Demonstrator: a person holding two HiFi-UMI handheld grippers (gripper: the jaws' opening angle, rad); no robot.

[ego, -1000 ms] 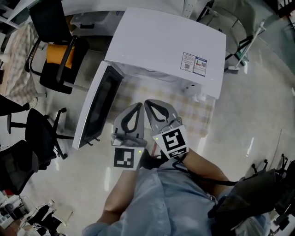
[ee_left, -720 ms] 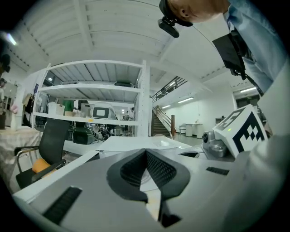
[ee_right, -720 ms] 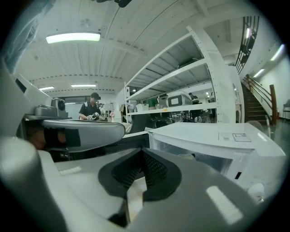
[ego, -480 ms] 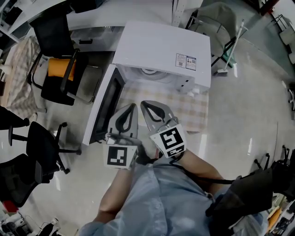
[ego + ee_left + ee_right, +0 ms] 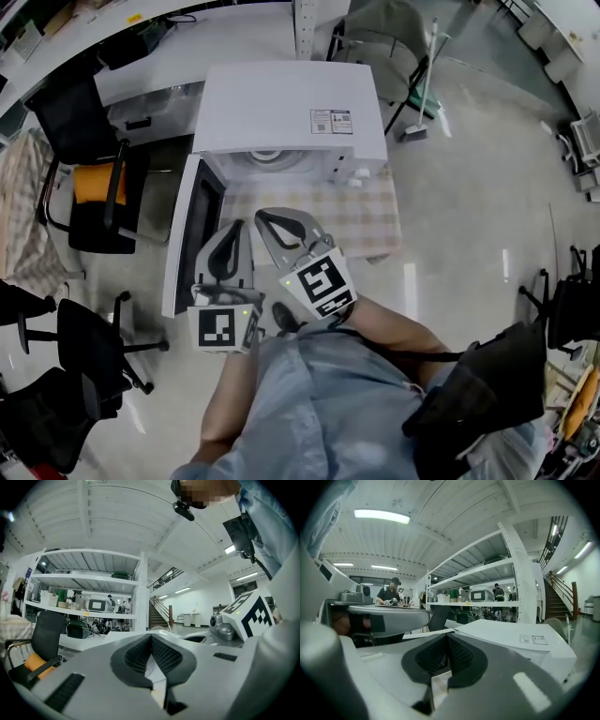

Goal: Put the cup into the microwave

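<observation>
The white microwave (image 5: 291, 112) stands on a table covered with a checked cloth (image 5: 352, 216). Its door (image 5: 187, 239) hangs open to the left. A round white shape (image 5: 272, 156) shows just inside the opening; I cannot tell whether it is the cup or the turntable. My left gripper (image 5: 234, 228) and right gripper (image 5: 265, 216) hover side by side in front of the opening, both shut with nothing between the jaws. In the left gripper view the left gripper (image 5: 151, 637) points level. The right gripper (image 5: 446, 637) looks over the microwave's top (image 5: 511, 639).
An office chair with an orange cushion (image 5: 94, 183) and black swivel chairs (image 5: 84, 328) stand left of the open door. A broom (image 5: 427, 75) leans at the back right. Shelving (image 5: 487, 592) with equipment and several people stands far behind.
Both grippers have risen and drawn back a little from the microwave's opening, which now looks smaller and further off. Their jaws stayed shut throughout.
</observation>
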